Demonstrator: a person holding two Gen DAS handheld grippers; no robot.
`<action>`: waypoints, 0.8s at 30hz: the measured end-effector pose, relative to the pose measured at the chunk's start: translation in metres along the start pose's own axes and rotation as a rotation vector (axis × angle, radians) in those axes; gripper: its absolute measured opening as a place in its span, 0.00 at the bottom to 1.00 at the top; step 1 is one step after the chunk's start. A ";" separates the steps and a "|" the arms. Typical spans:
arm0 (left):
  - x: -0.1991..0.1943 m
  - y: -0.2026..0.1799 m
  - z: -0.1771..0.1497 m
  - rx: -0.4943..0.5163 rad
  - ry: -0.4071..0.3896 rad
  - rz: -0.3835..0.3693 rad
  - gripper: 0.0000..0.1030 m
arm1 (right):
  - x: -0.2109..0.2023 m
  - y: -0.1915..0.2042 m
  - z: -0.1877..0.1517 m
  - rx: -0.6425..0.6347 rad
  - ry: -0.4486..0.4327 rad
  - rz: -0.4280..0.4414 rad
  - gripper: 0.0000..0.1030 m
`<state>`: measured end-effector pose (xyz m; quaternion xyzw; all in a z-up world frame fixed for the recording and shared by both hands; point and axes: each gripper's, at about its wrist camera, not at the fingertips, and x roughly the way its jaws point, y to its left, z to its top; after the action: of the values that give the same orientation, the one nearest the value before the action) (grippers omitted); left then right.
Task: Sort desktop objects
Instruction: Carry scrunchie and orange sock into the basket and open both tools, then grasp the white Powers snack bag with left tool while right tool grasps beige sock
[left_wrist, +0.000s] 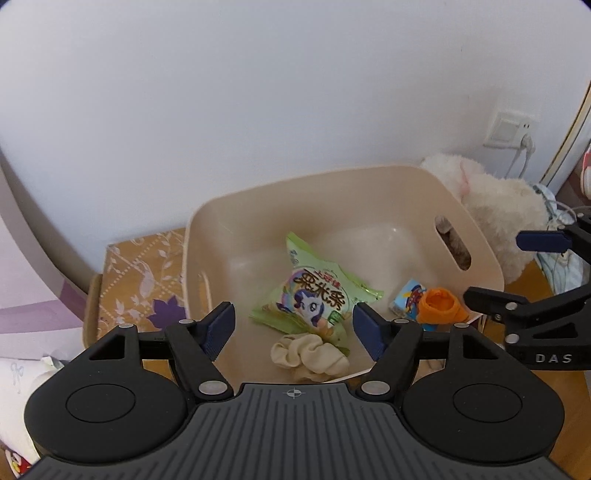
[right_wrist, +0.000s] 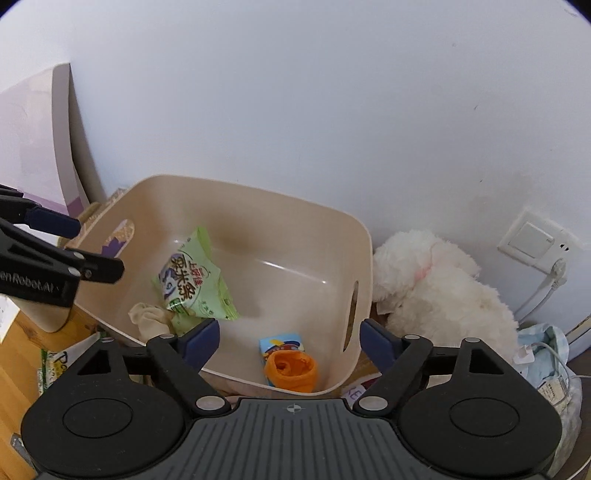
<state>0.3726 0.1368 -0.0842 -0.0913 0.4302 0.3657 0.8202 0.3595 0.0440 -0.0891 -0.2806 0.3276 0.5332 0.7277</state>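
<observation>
Beige bin below; each hand-held gripper spread wide, empty.

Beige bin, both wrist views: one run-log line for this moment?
left gripper: open, empty | right gripper: open, empty | beige bin: green snack bag, cream scrunchie, orange sock, blue carton
</observation>
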 end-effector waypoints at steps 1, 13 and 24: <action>-0.006 0.003 -0.001 -0.003 -0.012 0.003 0.70 | -0.004 -0.001 -0.001 0.002 -0.008 0.000 0.83; -0.048 0.032 -0.043 -0.006 -0.005 0.004 0.71 | -0.055 -0.039 -0.044 0.019 -0.062 -0.034 0.95; -0.033 0.036 -0.100 0.128 0.125 0.052 0.73 | -0.059 -0.069 -0.107 0.017 0.040 -0.020 1.00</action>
<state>0.2720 0.0989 -0.1136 -0.0501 0.5054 0.3525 0.7860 0.3942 -0.0905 -0.1063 -0.2882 0.3439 0.5174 0.7287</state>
